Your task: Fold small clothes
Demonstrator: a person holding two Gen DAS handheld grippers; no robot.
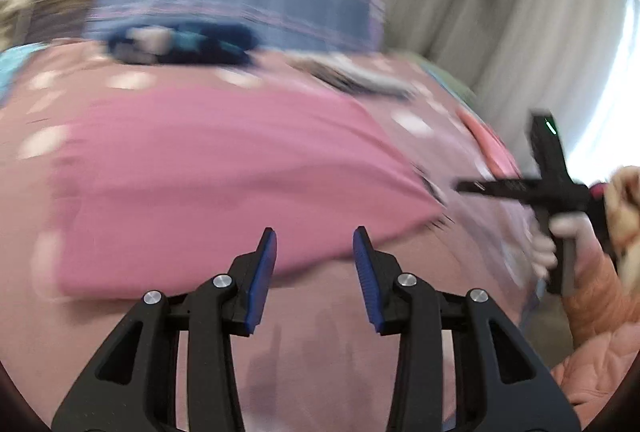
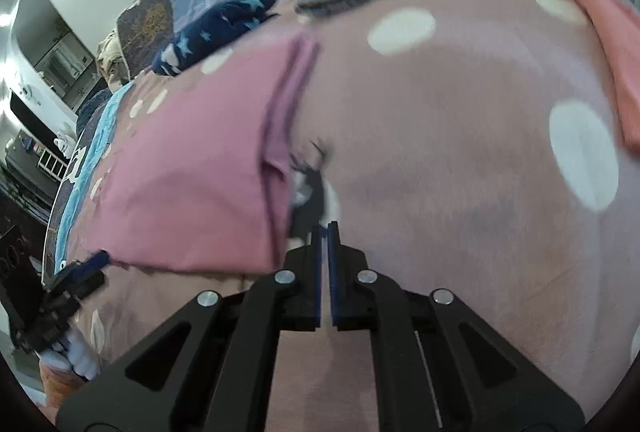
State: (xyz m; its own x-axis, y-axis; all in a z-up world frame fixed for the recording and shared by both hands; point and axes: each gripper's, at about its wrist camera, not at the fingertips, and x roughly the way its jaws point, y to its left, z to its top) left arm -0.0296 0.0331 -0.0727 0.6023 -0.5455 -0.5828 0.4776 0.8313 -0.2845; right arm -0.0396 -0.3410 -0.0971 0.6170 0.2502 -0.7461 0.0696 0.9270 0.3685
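1. Item — a pink, soft-cotton small garment (image 1: 224, 183), folded into a flat oblong, lying on a dusty-pink bedspread with white dots (image 2: 460, 151). In the right wrist view the garment (image 2: 192, 171) lies left of centre, its layered edge facing the tongs.
2. Handling, as a judgement: light, limp, not fragile and not slippery; it will likely sag and unfold if lifted by one point. Best hold is probably a corner or the stacked edge, pinching all layers together, with the second tong on the opposite corner.
3. Left gripper (image 1: 315, 244): blue-padded jaws stand partly apart, nothing between them, hovering at the near edge of the garment and pointing downward. This view is motion-blurred, so contact with the cloth cannot be ruled out.
4. Right gripper (image 2: 325, 228): jaws nearly together with a thin gap, empty, tilted down just beside the garment's edge, where a small dark mark shows.
5. Other cloth — a navy star-print piece (image 2: 208, 31) and a coral-pink piece (image 2: 616, 63) lie well apart on the same bedspread.
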